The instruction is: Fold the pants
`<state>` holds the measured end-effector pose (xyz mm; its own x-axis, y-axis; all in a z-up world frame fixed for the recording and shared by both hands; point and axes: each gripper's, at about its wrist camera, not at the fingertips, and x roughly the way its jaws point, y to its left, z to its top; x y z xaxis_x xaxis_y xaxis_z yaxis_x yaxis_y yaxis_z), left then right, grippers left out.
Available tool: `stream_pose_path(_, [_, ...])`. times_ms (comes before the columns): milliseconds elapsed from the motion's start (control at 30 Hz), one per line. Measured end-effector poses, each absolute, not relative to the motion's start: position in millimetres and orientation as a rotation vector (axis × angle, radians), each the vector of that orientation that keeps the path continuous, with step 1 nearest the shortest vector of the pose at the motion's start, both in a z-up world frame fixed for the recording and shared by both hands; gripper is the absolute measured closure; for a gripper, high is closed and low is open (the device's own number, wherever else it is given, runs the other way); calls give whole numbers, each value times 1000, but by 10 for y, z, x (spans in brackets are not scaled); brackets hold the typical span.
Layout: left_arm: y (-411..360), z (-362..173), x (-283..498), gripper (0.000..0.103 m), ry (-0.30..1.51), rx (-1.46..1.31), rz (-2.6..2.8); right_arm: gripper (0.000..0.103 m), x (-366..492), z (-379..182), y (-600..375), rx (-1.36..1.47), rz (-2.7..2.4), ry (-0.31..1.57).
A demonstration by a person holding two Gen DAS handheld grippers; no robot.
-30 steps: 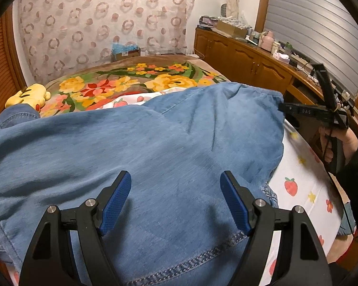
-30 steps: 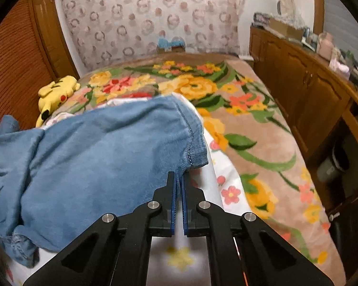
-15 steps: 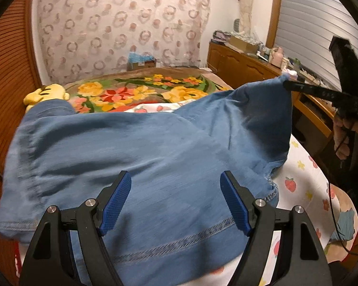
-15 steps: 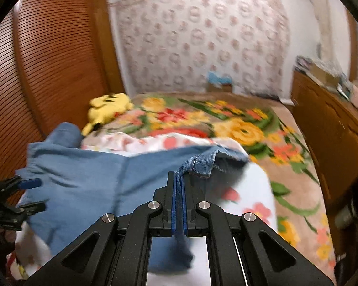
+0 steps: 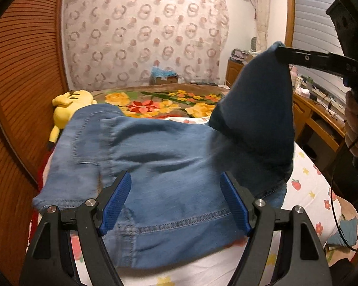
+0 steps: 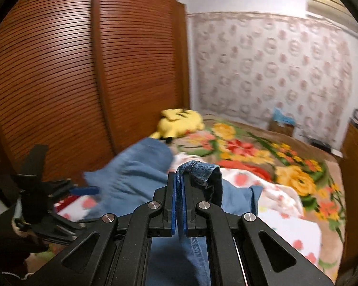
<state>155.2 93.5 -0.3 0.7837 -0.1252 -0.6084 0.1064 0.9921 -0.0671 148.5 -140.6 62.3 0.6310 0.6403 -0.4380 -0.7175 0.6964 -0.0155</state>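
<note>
Right tool (image 6: pixel 178 183): pressed together on a hemmed corner of the pants (image 5: pixel 169 166), the denim pinched between its blue pads; seen from the left wrist, it holds that corner high at the right, above the bed.
Left tool (image 5: pixel 176 202): spread wide, pinching nothing; the blue pads stand apart with the near edge of the denim lying between and below them.
Hand (image 5: pixel 355 131): grips the handle of the right tool at the right edge of the left wrist view.
Pants: blue denim, spread across the near part of the bed, one corner raised into a dark peak.
Bed sheet (image 5: pixel 307 176): white with strawberries and flowers, under the pants.
Blanket (image 5: pixel 155 102): floral, further up the bed.
Plush toy (image 5: pixel 69 104): yellow, by the wooden slatted doors (image 6: pixel 59 83).
</note>
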Motion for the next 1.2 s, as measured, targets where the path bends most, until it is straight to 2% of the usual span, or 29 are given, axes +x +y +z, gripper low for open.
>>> stream_pose_path(133, [990,-21,1481,25,655,-37,-111,99,1508,471,-1309,-232,836,488])
stream_pose_path(267, [976,-56,1463,25,662,-37,-112,76,1523,336,-1386,-245,848,542])
stream_pose_path(367, [971,-78,1481,25,671,-35,-118,69,1530,355,-1498,-226,838,551])
stream_pose_path(467, [932,-113,1528,25,682,-33,-131,68,1648,486,-1399,-217,811,566])
stream_pose_path(667, [813,-264,1589,25,728,-30,-169,65,1996,226,-1272,-212,737,624])
stream_pose_path(1200, [601,-682,1585,26,846,-14,-232,64,2597,-177,-831,-182,664,812])
